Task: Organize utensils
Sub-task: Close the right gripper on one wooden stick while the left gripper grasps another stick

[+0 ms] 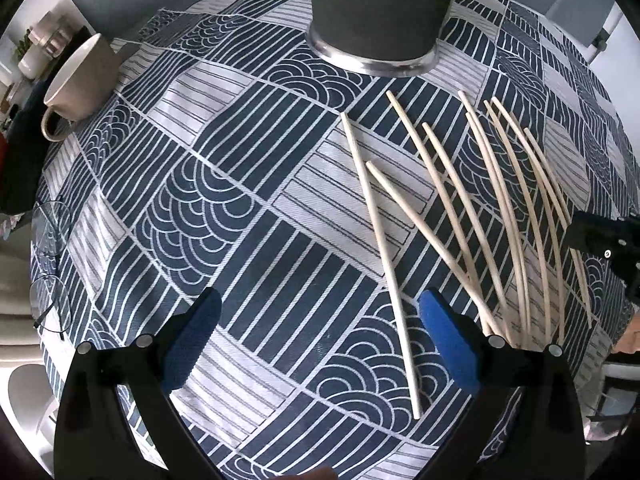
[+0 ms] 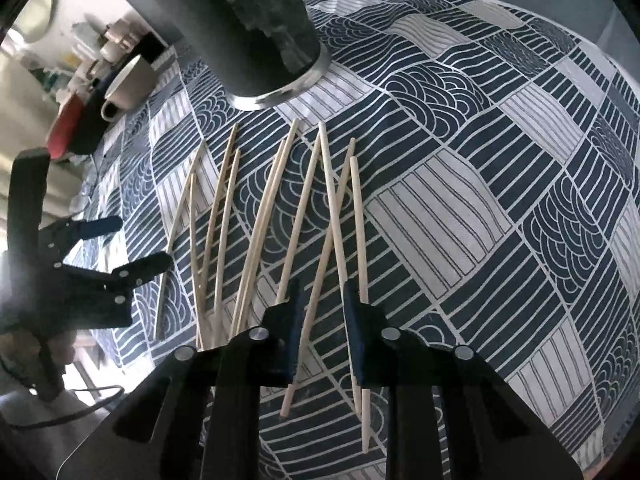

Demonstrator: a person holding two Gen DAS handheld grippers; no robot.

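1. Dark holder (image 1: 382,12) stands upright on patterned tablecloth (image 1: 224,208).
2. Chopsticks (image 1: 472,216) lie scattered in front of the holder.
3. Left gripper (image 1: 320,344) jaws wide apart, nothing between the pads.
4. Beige mug (image 1: 80,84) left of holder.

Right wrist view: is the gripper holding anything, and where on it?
Cannot tell. The right gripper straddles two crossed chopsticks toward their near ends; the pads are close to them but not clearly pressing.

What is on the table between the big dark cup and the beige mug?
Nothing. In the left wrist view, only bare patterned tablecloth lies between the dark cup and the beige mug.
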